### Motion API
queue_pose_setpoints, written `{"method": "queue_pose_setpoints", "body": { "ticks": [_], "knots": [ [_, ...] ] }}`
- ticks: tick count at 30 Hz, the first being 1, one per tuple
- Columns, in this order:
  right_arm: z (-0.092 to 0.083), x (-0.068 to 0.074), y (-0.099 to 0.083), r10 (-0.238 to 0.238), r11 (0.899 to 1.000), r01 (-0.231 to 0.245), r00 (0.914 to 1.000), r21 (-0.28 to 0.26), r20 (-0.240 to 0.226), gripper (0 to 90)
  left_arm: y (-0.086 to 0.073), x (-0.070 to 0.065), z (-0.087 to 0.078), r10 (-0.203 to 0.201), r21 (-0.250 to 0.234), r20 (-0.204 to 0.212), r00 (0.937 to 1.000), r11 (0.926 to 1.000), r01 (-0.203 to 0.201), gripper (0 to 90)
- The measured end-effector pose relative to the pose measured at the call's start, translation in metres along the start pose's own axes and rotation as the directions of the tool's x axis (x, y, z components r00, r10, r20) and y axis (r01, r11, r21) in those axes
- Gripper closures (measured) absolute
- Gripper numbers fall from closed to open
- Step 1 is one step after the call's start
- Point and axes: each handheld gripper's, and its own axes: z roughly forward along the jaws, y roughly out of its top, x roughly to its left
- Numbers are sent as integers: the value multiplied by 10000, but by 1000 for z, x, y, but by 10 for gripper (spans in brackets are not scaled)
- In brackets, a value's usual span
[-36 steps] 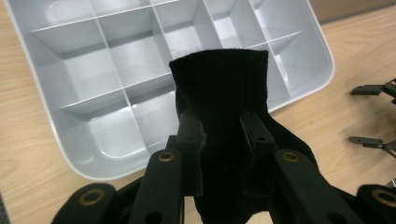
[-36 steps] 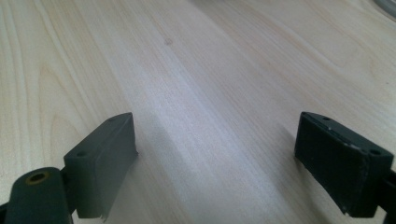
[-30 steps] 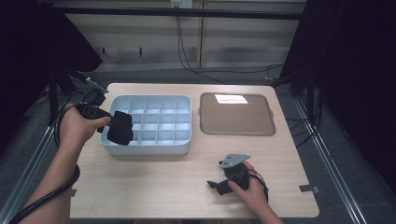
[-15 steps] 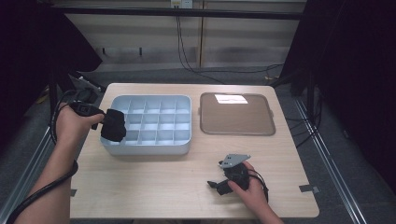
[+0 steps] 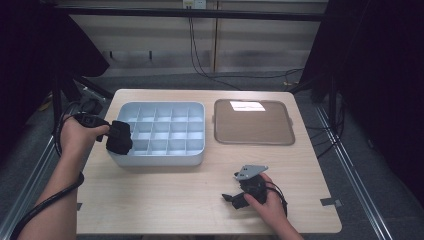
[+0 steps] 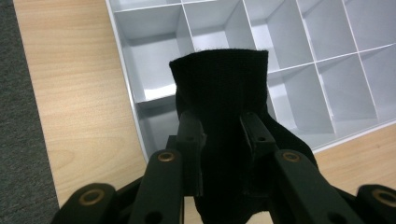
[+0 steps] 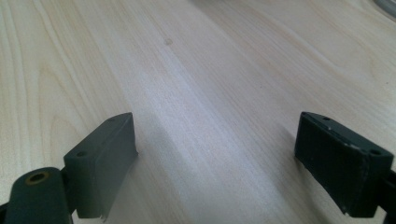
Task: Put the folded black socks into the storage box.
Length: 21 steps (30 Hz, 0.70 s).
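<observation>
Left claw (image 6: 219,135) clenched on a black folded cloth (image 6: 219,88), probably a sock, hanging it over the near-left corner cells of the pale divided tray (image 5: 195,152). Right claw (image 7: 219,158) rests released on the wooden surface (image 5: 165,200), jaws wide apart, nothing between them.

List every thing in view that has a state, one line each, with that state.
Left claw: shut on the black cloth, over the organizer's near-left corner.
Black cloth: folded, pinched between the jaws, hanging above the compartments.
Grey organizer tray: on the table, visible compartments empty.
Brown tray: flat on the table, empty.
Right claw: open, nothing between the jaws, low over the bare table.
</observation>
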Motion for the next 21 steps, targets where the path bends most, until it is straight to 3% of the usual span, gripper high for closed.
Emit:
{"method": "queue_pose_setpoints", "body": {
  "ticks": [6, 21],
  "knots": [
    [0, 0, 0, 3, 10000, -3, 10000, 3, -1, 123, 0, 2, 6, 27, 99, 9, 10000, 9999, -27, 728],
    [0, 0, 0, -6, 10000, 6, 10000, -2, -1, 123, -2, 7, 18, 118, 487, -491, 9987, 9988, -94, 724]
  ]
}}
